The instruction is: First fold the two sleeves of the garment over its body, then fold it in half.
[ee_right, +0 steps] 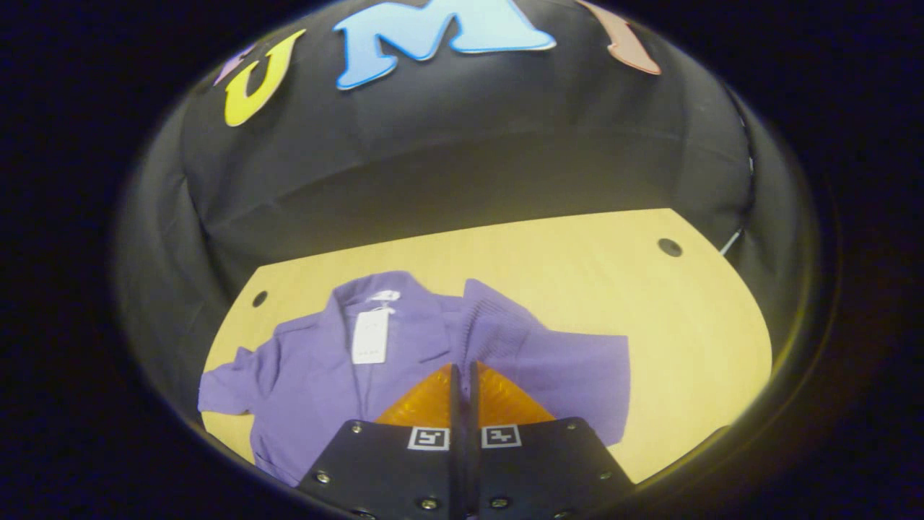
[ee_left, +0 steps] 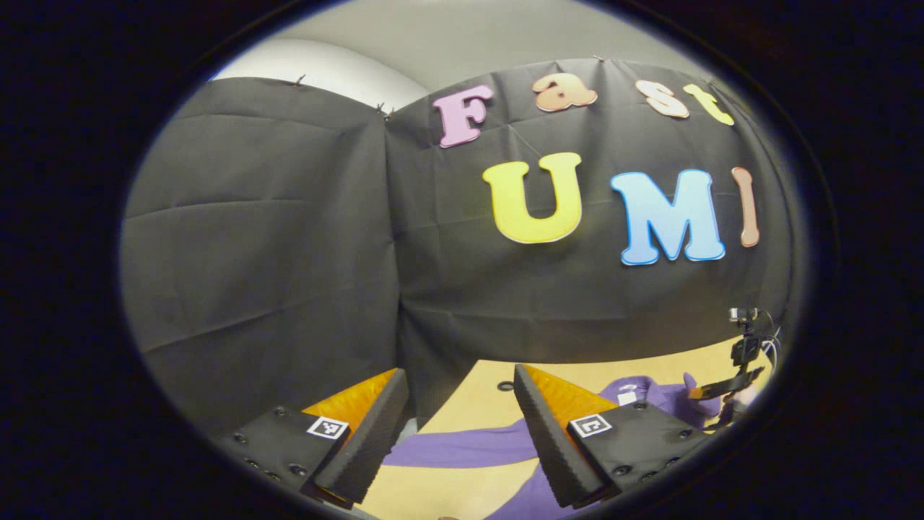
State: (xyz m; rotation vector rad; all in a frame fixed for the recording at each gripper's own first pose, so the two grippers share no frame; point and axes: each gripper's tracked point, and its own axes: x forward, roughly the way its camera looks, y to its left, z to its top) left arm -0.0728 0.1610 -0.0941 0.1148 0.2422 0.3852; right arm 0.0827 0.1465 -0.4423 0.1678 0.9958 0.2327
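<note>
Lying across the lower middle of the right gripper view on a pale wooden table [ee_right: 577, 267]: a purple garment [ee_right: 317, 361], soft and lightly creased, white tag near the collar. Looking like one sleeve already folded over the body at centre (a guess), the other sleeve [ee_right: 224, 386] spreading out at lower left, halving not yet done. Right gripper [ee_right: 463, 375] hovering with orange-backed fingers pressed together on nothing; left gripper [ee_left: 458, 404] gaping wide, ridged black pads [ee_left: 548, 440] empty.
</note>
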